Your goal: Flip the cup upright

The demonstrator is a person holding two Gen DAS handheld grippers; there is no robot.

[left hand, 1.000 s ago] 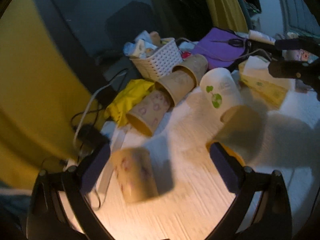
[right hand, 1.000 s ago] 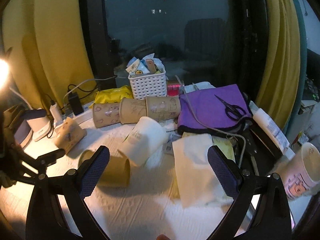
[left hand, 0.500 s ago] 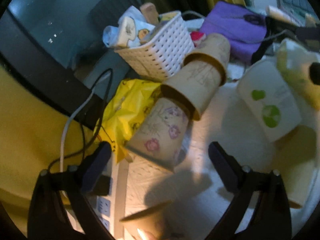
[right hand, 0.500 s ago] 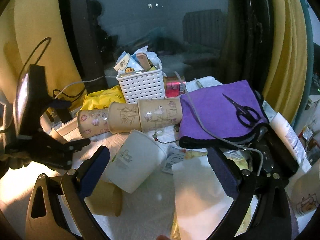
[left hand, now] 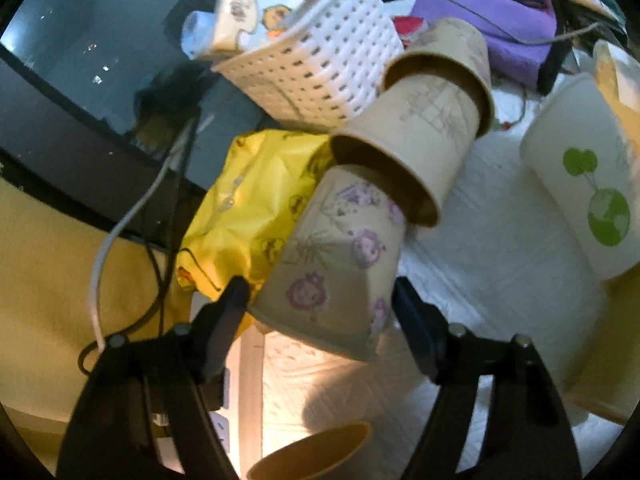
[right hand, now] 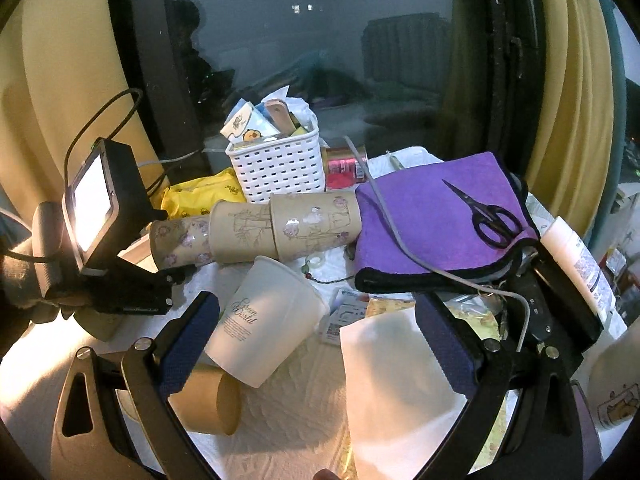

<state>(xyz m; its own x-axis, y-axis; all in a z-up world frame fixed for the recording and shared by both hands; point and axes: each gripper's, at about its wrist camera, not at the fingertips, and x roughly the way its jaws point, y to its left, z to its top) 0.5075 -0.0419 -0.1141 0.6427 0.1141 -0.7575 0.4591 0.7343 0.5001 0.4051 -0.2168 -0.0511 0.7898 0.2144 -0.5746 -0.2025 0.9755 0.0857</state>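
Three paper cups lie on their sides, nested in a row. The nearest, a tan cup with purple prints (left hand: pixel 340 272), lies between the fingers of my open left gripper (left hand: pixel 320 296), one on each side of its rim. It also shows in the right wrist view (right hand: pixel 180 240), where the left gripper body (right hand: pixel 116 264) stands at its mouth. A white cup with a green logo (left hand: pixel 588 184) lies on its side, also in the right wrist view (right hand: pixel 264 320). My right gripper (right hand: pixel 316 336) is open and empty above it. A plain tan cup (right hand: pixel 208 400) lies near the left finger.
A white basket (right hand: pixel 276 164) of packets stands behind the cups, with a yellow bag (left hand: pixel 248 208) beside it. A purple cloth (right hand: pixel 432 216) carries scissors (right hand: pixel 488 216). A white napkin (right hand: pixel 396 380), a cable (right hand: pixel 384 220), a tube (right hand: pixel 580 260) and another cup rim (left hand: pixel 312 456) lie around.
My left gripper has moved forward to the nested cups, and its fingers now flank the purple-print cup. My right gripper has edged closer to the white cup.
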